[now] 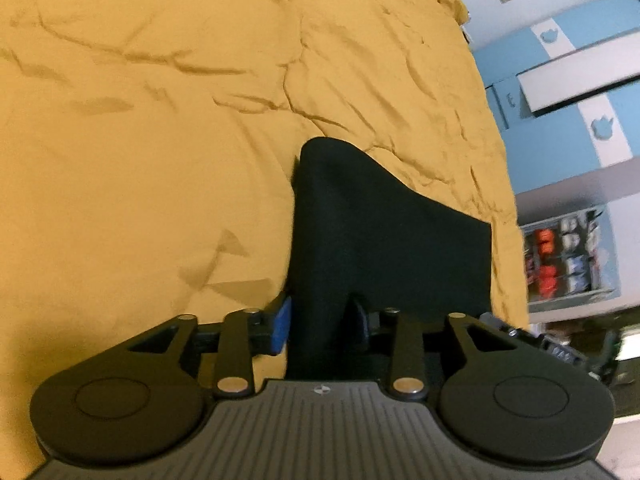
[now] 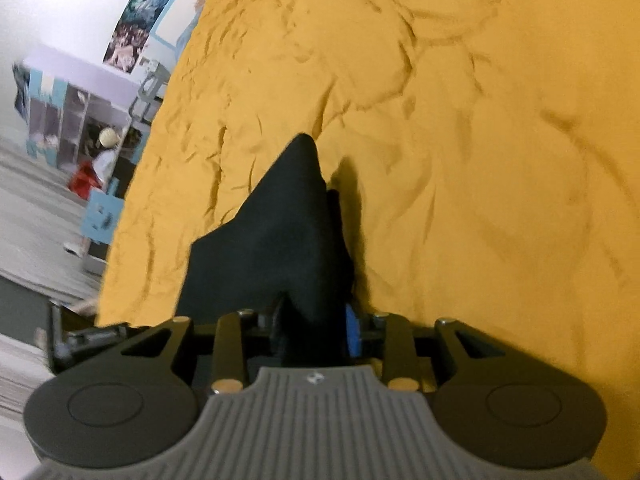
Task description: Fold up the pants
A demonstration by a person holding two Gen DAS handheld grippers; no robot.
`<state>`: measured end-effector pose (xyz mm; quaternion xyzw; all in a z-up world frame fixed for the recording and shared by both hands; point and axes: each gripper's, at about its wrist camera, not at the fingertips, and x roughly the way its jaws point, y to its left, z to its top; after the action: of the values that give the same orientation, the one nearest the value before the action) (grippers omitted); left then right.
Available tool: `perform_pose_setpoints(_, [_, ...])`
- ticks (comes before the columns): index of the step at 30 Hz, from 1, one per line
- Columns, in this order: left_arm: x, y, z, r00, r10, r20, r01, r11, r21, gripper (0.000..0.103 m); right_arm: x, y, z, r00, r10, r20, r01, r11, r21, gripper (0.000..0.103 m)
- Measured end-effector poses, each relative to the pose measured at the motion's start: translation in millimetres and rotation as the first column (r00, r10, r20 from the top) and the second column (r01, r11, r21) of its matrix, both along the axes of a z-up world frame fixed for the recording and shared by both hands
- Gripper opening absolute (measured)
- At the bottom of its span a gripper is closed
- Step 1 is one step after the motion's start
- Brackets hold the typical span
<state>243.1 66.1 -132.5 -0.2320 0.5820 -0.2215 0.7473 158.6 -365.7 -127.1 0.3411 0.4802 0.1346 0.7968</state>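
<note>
biggest worry right now: the black pants point(image 1: 384, 248) slide out unevenly and the fold lands crooked on the yellow bedspread point(image 1: 160, 120), since the cloth hangs slack between my two grips. left gripper point(image 1: 320, 320) jaws part-way spread, fabric between them, though whether the pads bite i cannot tell. right gripper point(image 2: 316, 328) much the same, pants bunched in its gap, low over the bed.

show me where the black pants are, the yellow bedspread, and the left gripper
black pants point(image 1: 372, 232): left wrist view, middle of the dark cloth.
yellow bedspread point(image 1: 160, 120): left wrist view, bare wrinkled stretch.
left gripper point(image 1: 324, 320): left wrist view, midway between its fingertips, cloth between them.
</note>
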Motion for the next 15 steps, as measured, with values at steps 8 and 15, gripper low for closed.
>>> perform_pose_setpoints(8, [-46, -7, 69, 0.976, -0.07, 0.207, 0.012, 0.963, 0.267, 0.042, -29, 8, 68, 0.978, 0.074, 0.195, -0.003, 0.939, -0.343, 0.045])
perform_pose_setpoints(15, [-106, -35, 104, 0.91, -0.178, 0.375, 0.058, 0.949, 0.309, 0.042, -82, 52, 107, 0.89, 0.319, 0.326, -0.094, 0.828, -0.554, 0.045])
